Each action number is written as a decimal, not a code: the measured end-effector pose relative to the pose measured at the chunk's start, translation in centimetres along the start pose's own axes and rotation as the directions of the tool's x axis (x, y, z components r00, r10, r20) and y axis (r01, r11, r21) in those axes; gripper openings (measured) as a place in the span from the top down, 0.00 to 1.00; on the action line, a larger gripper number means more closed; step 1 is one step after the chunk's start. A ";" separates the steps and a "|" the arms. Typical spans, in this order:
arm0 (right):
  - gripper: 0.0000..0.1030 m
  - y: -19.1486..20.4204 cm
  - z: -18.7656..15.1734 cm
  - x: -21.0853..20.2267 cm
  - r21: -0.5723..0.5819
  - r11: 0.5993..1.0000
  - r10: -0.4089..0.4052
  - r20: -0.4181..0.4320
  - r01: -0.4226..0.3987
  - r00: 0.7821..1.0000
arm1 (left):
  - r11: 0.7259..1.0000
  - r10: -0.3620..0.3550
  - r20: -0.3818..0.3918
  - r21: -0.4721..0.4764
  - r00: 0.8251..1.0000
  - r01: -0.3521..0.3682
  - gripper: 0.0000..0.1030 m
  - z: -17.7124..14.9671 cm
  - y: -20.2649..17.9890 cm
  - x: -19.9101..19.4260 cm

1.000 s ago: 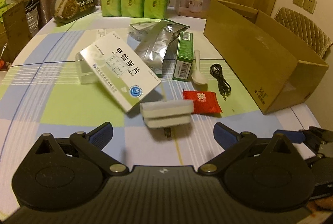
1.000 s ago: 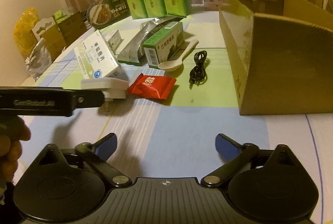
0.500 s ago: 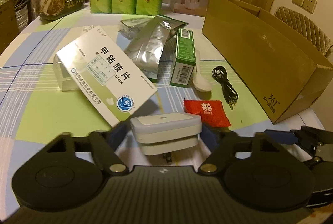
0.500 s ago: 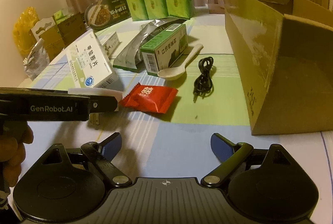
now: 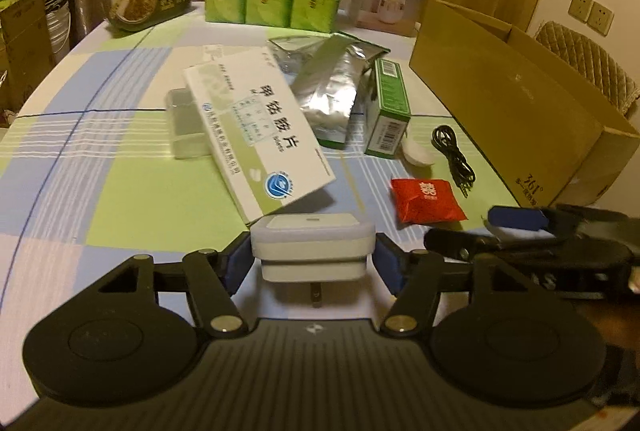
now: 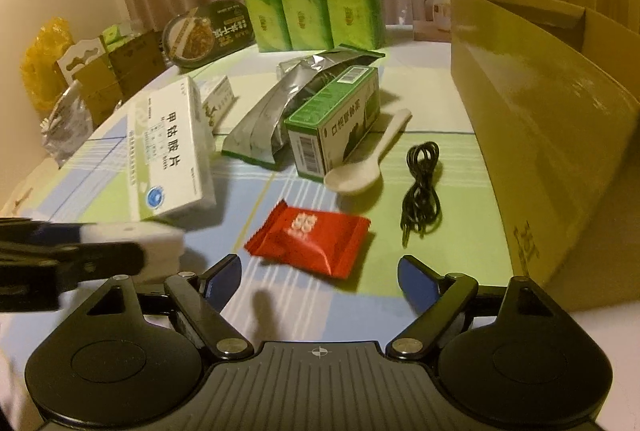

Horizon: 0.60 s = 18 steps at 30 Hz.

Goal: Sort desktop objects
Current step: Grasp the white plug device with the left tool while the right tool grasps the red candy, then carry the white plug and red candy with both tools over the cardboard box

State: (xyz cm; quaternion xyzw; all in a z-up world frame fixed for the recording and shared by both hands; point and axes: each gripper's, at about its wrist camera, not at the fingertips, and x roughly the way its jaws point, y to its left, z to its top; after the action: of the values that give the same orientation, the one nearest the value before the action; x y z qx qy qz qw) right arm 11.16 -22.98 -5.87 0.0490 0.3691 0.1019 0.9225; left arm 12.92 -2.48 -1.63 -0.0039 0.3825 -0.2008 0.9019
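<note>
At the left of the table point(image 5: 120, 191), the left hand-held gripper point(image 5: 314, 263) has the white plug-in charger point(image 5: 312, 247) between its blue pads, which sit against the charger's two sides. Its jaws have just been closing on the charger, so the grip looks made or nearly made. The metal prong still points down toward the tablecloth, and the medicine box point(image 5: 260, 143) leans just behind the charger. To do this step well, the squeeze should be finished squarely on the flat sides before any lift, and the lift should go straight up so the overhanging corner of the medicine box is not dragged along.

Further right, the red snack packet point(image 6: 310, 243) lies flat on the table, just ahead of the right hand-held gripper point(image 6: 320, 279). That gripper's jaws stand wide with nothing between them and have just been narrowing a little. The packet looks thin and slippery, so it is best taken across its width, with the pads low against the cloth.

Beyond it lie a white spoon point(image 6: 360, 171) and a coiled black cable point(image 6: 422, 187), close together but apart from the packet. At the far right, the open cardboard box point(image 6: 560, 135) is probably where sorted things go.
</note>
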 end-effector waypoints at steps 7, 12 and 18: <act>0.20 1.0 1.1 2.2 0.011 1.000 -0.013 -0.009 0.013 1.000 | 1.000 -0.001 0.019 0.015 1.000 0.001 0.32 -0.1 1.2 -0.9; 0.23 1.5 1.5 3.3 -0.016 0.997 -0.073 -0.009 0.073 0.997 | 1.000 -0.020 0.026 0.019 0.999 0.019 0.28 -0.4 1.4 -0.9; 0.61 1.2 1.2 2.6 -0.074 0.993 -0.088 -0.017 0.087 0.996 | 1.000 -0.026 0.026 0.005 0.999 0.026 0.28 -0.3 1.6 -0.8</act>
State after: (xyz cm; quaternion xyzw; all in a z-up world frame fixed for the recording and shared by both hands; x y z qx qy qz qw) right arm 13.66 -21.27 -6.58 -0.0020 0.3764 0.0754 0.9234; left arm 12.80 -0.67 -1.58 -0.0094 0.3700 -0.2135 0.9041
